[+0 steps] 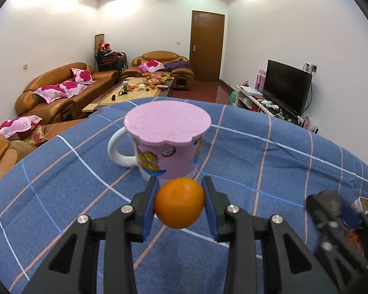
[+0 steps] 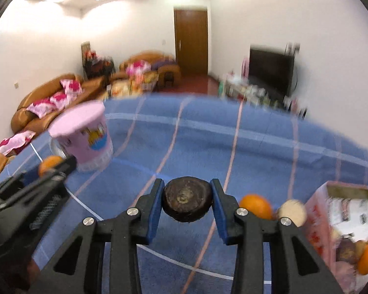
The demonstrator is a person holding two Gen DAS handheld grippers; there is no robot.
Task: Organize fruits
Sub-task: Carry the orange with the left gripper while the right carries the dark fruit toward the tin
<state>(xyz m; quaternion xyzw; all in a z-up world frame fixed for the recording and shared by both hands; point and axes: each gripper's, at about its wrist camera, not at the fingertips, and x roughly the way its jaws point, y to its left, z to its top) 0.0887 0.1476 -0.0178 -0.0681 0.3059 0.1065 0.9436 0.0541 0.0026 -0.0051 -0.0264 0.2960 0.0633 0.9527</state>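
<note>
left gripper [image 1: 179,204]: pinches orange [image 1: 179,203], raised before lidded mug [image 1: 168,142] | right gripper [image 2: 187,202]: grips dark brown fruit [image 2: 187,202] over blue tablecloth [image 2: 208,134] | box [image 2: 343,210]: fruits, right

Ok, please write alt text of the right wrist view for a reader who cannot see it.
The right gripper holds a dark brown round fruit above a blue checked cloth. A pink lidded mug stands at left; an orange and an open box of fruit lie at right.

Bright ceiling light; right view blurred
</note>
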